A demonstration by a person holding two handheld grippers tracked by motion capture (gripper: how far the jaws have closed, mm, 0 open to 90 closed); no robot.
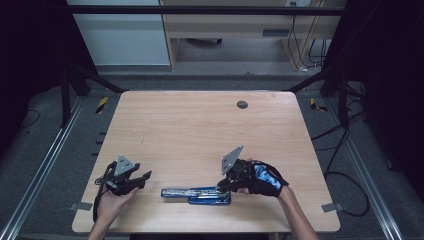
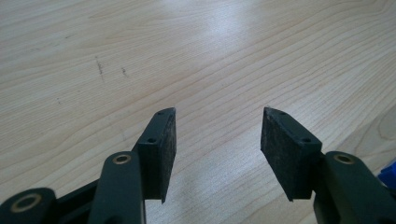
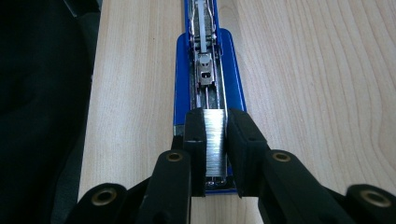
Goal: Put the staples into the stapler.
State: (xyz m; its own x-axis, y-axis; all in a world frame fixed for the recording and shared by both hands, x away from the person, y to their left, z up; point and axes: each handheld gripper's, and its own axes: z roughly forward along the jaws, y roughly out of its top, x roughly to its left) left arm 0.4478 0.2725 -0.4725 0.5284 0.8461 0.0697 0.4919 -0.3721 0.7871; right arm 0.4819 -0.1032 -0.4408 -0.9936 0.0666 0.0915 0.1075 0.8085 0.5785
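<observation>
Right gripper view: a brittle, light strip of staples (image 3: 215, 140) is being pinched flat-sided by the right gripper (image 3: 215, 135) over the opened blue stapler (image 3: 233, 70); left gripper (image 2: 217, 140) is being held wide, empty

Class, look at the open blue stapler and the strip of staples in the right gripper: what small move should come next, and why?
Probably lower the staples into the stapler's open channel, then release. The right gripper holds the strip directly above the channel and in line with it; the left gripper waits open over bare table.
</observation>
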